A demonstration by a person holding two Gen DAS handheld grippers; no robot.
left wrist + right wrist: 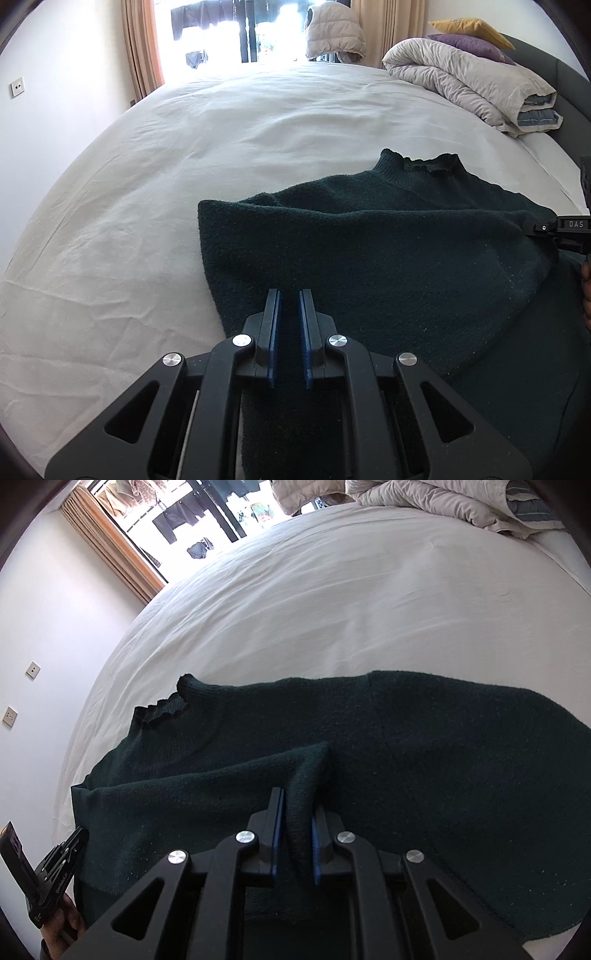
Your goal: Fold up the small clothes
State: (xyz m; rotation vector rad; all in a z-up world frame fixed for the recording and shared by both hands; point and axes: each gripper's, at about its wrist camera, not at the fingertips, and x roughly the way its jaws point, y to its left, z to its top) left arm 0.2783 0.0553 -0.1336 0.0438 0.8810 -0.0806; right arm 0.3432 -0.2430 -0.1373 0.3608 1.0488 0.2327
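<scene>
The sweater's (406, 775) lower hem seems hidden beneath both hand-held grippers.

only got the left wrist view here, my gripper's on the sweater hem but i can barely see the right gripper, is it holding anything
Observer: Yes. In the right wrist view the right gripper is shut on a raised ridge of the dark green sweater, pinched between its blue pads.
Operator: does the sweater reach further right than i can see
Observer: It does. A broad part of it lies flat on the white bedsheet to the right of that gripper, out to a rounded edge.
Operator: can you see my gripper from there
Observer: Only from the side. The left gripper shows at the lower left edge, at the sweater's border, with a hand under it.
</scene>
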